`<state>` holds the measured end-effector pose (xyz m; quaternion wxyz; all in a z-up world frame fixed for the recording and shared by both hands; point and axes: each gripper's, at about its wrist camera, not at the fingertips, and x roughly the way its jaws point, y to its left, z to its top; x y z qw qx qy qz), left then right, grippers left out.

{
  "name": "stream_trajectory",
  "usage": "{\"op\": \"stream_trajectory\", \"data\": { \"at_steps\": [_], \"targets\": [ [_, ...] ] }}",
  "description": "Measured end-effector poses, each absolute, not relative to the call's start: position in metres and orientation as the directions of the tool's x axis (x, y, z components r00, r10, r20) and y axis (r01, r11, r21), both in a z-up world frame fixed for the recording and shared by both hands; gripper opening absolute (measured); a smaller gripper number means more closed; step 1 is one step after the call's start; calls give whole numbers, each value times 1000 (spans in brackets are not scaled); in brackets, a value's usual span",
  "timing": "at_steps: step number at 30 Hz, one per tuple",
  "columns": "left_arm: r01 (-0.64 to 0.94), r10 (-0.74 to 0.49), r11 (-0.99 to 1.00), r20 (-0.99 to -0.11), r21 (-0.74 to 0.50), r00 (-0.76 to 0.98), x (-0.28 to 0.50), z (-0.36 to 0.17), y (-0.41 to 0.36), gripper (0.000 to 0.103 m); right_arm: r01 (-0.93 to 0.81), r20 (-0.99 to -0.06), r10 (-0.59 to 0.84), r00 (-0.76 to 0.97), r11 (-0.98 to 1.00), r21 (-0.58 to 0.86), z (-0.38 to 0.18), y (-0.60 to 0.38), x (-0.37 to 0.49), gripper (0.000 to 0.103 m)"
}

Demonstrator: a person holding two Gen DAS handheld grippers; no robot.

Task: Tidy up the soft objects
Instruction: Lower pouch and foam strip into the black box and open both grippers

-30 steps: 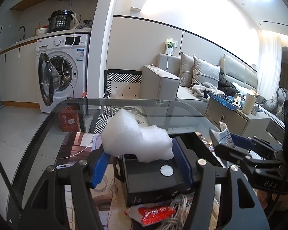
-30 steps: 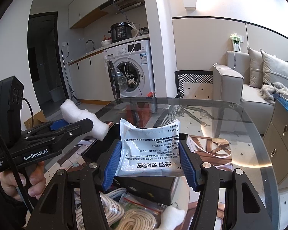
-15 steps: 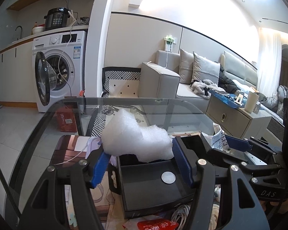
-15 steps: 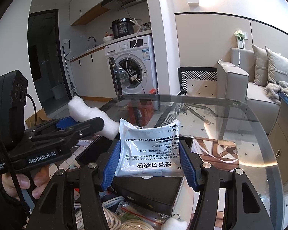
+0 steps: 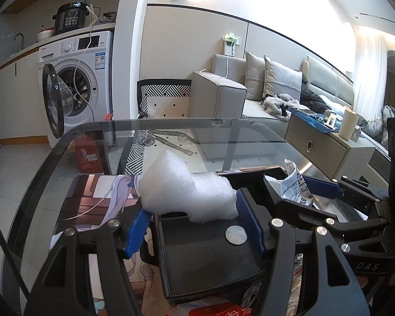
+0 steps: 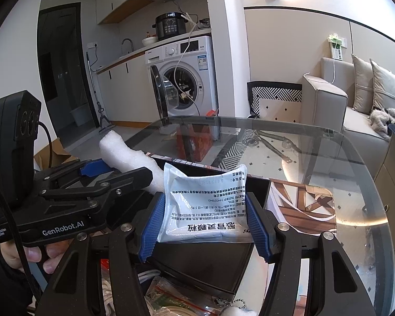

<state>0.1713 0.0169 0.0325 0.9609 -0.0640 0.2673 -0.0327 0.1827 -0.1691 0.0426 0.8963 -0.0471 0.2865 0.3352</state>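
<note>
Change: both grippers have come lower and further over the box since the earlier frames; more of the box interior now shows under the foam, and neither grip has altered.
Left gripper [image 5: 194, 218]: clenched on the foam [image 5: 187, 187], blue pads pressing both its sides; a hand [image 6: 26, 252] holds the handle in the right wrist view.
Foam position: held above the near-left part of the box [image 5: 205, 258], not touching its floor; one end sticks out up and left past the pad.
Right gripper [image 6: 204, 226]: clenched on the pouch [image 6: 204, 210], pads against its left and right edges.
Pouch position: held upright over the box's near edge, printed face to the camera, text upside down.
Box: black, open-topped, on the glass table [image 5: 171, 137]; a round silver disc [image 5: 235, 234] lies on its floor.
Spacing: grippers side by side, the foam just beside the pouch; contact cannot be told.
Near clutter: white cables [image 6: 150, 273] and a red packet [image 5: 218, 309] lie in front of the box.
</note>
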Motion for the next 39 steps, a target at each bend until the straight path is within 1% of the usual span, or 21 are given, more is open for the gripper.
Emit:
{"op": "stream_trajectory", "data": {
  "at_steps": [16,17,18,20,24,25,26,27,28,29,31,39],
  "targets": [
    [44,-97,993,-533,-111,841,175,26,16,63,-637,-541,580,608,764,103,39,-164,186,63],
    [45,-99,993,-533,-114,840,174,26,17,63,-641,-539,585,606,760,104,40,-163,185,67],
    [48,-104,992,-533,-119,840,173,27,17,64,-651,-537,594,599,752,105,41,-162,184,68],
    [43,-101,992,-534,-120,839,172,27,19,64,-658,-528,598,603,747,95,44,-161,181,76],
    [36,-95,992,-539,-119,837,168,29,22,64,-638,-514,572,639,768,61,49,-164,176,82],
    [37,-96,992,-537,-119,838,167,30,22,67,-632,-515,567,643,772,61,50,-166,175,85],
    [40,-99,992,-535,-121,839,164,30,23,74,-625,-514,560,650,778,58,51,-169,173,88],
    [45,-105,991,-529,-125,842,161,32,23,79,-620,-514,554,655,783,55,52,-172,170,89],
    [46,-107,991,-525,-127,844,159,33,24,85,-616,-515,550,657,786,54,53,-175,167,93],
    [44,-104,991,-521,-127,847,155,35,24,95,-614,-516,549,657,788,56,54,-179,164,96],
    [39,-97,991,-510,-125,855,149,39,25,103,-603,-517,544,661,795,65,56,-187,157,102],
    [36,-77,995,-500,-90,863,122,49,22,103,-567,-532,523,666,818,94,61,-221,124,102]
  ]
}}
